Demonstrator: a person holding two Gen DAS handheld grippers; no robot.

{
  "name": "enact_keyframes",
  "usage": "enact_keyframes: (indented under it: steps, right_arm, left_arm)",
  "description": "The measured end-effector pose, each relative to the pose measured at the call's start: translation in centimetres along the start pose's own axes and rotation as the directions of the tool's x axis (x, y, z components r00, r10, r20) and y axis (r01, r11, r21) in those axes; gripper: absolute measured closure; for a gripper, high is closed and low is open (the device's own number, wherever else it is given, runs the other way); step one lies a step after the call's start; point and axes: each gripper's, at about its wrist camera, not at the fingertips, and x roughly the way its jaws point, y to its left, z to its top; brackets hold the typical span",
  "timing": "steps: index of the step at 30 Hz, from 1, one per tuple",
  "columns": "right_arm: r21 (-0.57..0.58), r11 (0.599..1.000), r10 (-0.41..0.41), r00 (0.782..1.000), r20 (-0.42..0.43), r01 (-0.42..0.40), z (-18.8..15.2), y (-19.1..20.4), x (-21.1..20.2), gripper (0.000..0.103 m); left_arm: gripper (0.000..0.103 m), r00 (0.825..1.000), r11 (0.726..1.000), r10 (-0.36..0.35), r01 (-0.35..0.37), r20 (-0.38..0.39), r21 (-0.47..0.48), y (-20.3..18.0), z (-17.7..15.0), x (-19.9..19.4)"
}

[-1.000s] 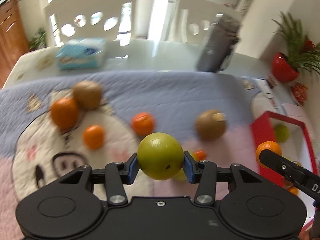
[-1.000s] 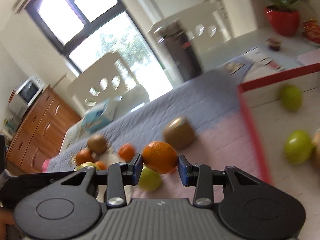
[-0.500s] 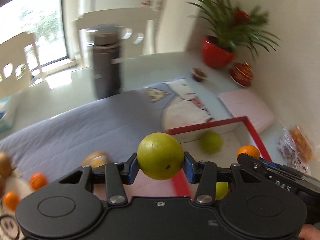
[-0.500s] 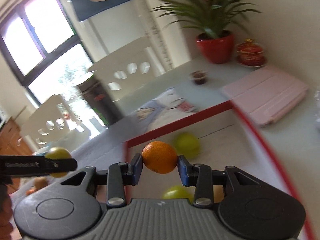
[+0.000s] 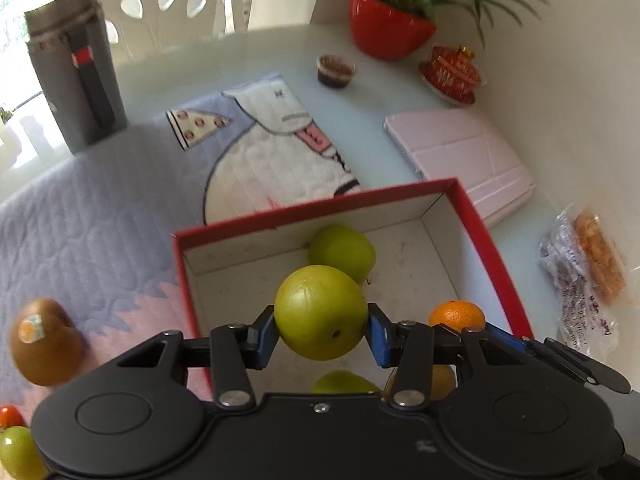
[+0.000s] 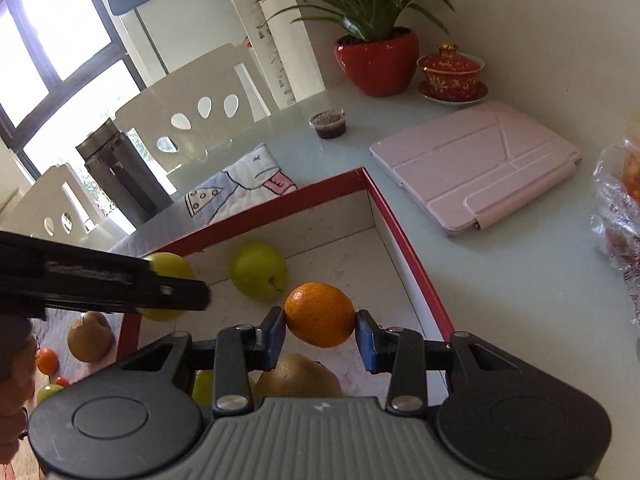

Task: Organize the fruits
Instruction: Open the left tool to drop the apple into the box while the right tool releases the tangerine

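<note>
While both grippers are hanging over the box, this is how things are standing:
Left gripper (image 5: 321,330): its blue pads are clamping a green fruit (image 5: 321,312), holding it above the left part of the box.
Right gripper (image 6: 320,333): it is gripping an orange (image 6: 320,315) between its pads, above the box's right half.
Red box (image 5: 496,252): it is sitting open on the quilted mat (image 5: 92,216), already holding a green apple (image 6: 258,271) near its far wall and a brown fruit (image 6: 298,376) just under the right gripper.
Outside the box: a brown kiwi (image 5: 44,346) is lying on the mat to the left.
Further out: a pink tablet case (image 6: 476,164), a red plant pot (image 6: 378,62) and a grey flask (image 5: 76,66) are standing on the table (image 6: 500,280).
</note>
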Motion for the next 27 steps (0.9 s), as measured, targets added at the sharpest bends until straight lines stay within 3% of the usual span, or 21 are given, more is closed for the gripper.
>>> enact_keyframes:
  steps: [11, 12, 13, 20, 27]
  right_arm:
    - [-0.03, 0.999, -0.026, 0.995, -0.093, 0.024, 0.4, 0.6, 1.8, 0.062]
    - [-0.029, 0.999, -0.026, 0.995, -0.098, 0.024, 0.4, 0.6, 1.8, 0.062]
    - [-0.029, 0.999, -0.031, 0.995, -0.098, 0.028, 0.4, 0.6, 1.7, 0.062]
    - [-0.028, 0.998, -0.063, 0.995, -0.075, 0.061, 0.5, 0.7, 0.4, 0.052]
    - [-0.004, 0.996, -0.084, 0.995, -0.049, 0.084, 0.8, 0.4, -1.2, 0.051]
  left_arm:
    - [0.049, 0.999, 1.0, 0.002, -0.001, -0.046, 0.009, 0.0, 0.3, 1.7]
    - [0.045, 0.999, 1.0, 0.0, 0.0, -0.043, 0.004, 0.1, 0.4, 1.6]
    - [0.04, 0.999, 1.0, -0.007, 0.007, -0.04, 0.0, 0.2, 0.4, 1.5]
    - [0.038, 1.0, 1.0, 0.001, -0.001, -0.016, -0.006, 0.4, 0.8, 0.3]
    - [0.034, 1.0, 1.0, 0.018, -0.018, 0.023, -0.002, 0.7, 0.7, -1.6]
